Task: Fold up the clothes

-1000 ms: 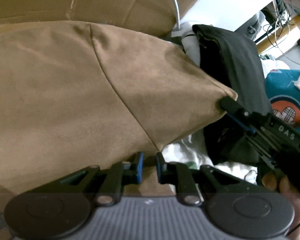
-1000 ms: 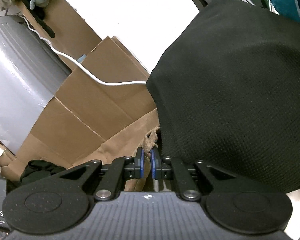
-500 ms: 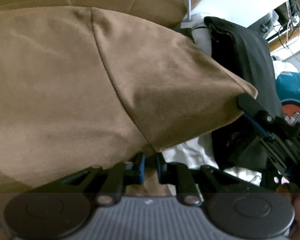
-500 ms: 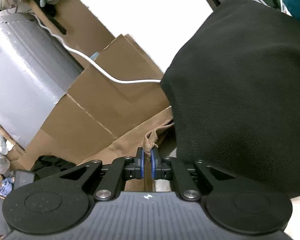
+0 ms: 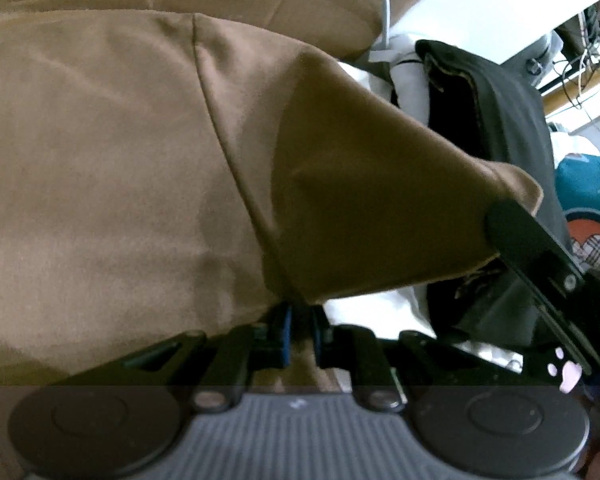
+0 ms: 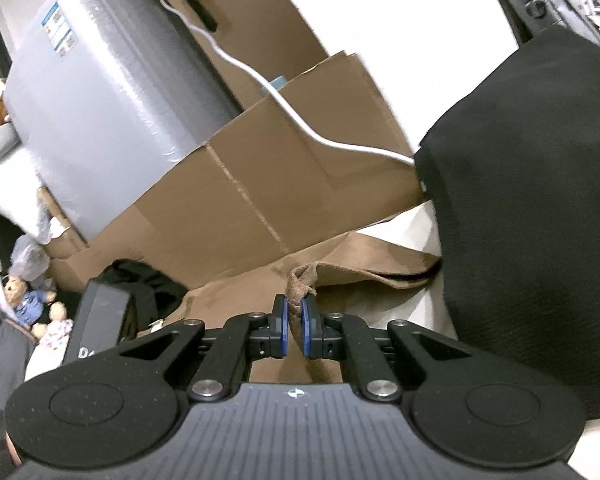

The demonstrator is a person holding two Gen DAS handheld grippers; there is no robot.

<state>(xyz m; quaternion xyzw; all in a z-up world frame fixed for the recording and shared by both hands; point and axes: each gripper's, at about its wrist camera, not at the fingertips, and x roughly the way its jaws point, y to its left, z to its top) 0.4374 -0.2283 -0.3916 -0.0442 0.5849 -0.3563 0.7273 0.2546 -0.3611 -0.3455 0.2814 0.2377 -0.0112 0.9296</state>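
**Both claws clamped on one tan garment**

You hold one soft tan suede-like garment (image 5: 148, 184) stretched between two grippers. Your left gripper (image 5: 300, 330) has its blue-padded jaws closed on a lower fold of that cloth, with brown fabric filling the narrow gap between them. Your right gripper (image 6: 295, 322) pinches a bunched, twisted corner of the same garment, its two blue pads nearly meeting on the cloth; in the left view that claw appears as a black arm biting the far right tip of the tan sheet.

Taking the tan garment as your landmark: one seam runs diagonally across its raised face. Behind it stand flattened brown cardboard boxes (image 6: 260, 168), and one thin white cable (image 6: 300, 128) drapes across them. To the garment's right lies one black knit garment (image 6: 540, 200), touching or just beside the tan edge. Past the black one, one teal shirt with an orange heart print (image 5: 592, 216) shows partly. Under the tan cloth you can see a white surface (image 5: 364, 308). Far to the garment's left sits one large grey plastic-wrapped box (image 6: 100, 112), and below it at least two small stuffed bears (image 6: 28, 300), with a third partly visible at the upper left edge.
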